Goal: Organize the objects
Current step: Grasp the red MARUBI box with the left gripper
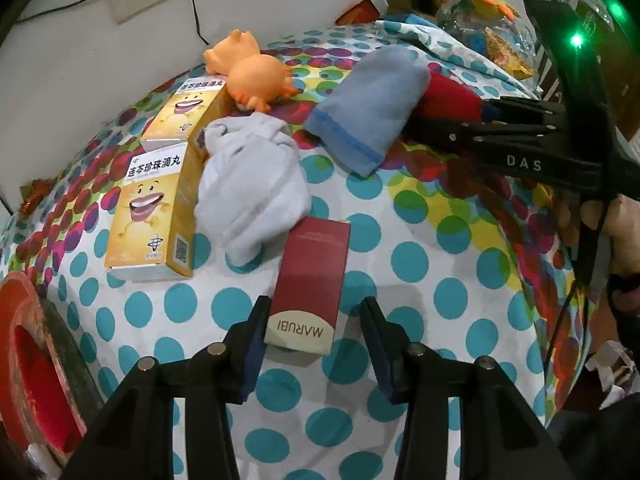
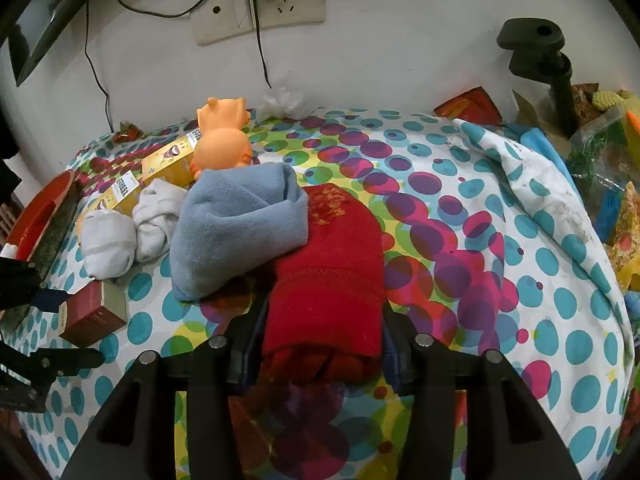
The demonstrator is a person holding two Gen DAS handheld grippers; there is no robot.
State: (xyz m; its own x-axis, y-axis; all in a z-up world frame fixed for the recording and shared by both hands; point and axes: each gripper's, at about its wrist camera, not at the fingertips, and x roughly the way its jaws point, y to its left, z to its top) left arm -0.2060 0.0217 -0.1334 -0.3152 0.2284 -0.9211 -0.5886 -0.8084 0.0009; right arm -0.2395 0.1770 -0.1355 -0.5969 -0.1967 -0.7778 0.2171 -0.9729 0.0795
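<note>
My left gripper (image 1: 314, 332) straddles the maroon MARUBI box (image 1: 310, 284) near the spotted cloth's (image 1: 420, 264) front edge, right pad clear. My right gripper (image 2: 320, 332) clasps the red sock (image 2: 332, 276); only its view shows the sock's embroidery.

A white wall (image 2: 400, 40) backs the scene, with a beige socket plate (image 2: 260, 12) holding black plugs and a cable (image 2: 262, 60) trailing down. A spotted cloth (image 2: 560, 340) in teal, magenta and green covers the tabletop. A black clamp stand (image 2: 536, 52) rises at the right.
</note>
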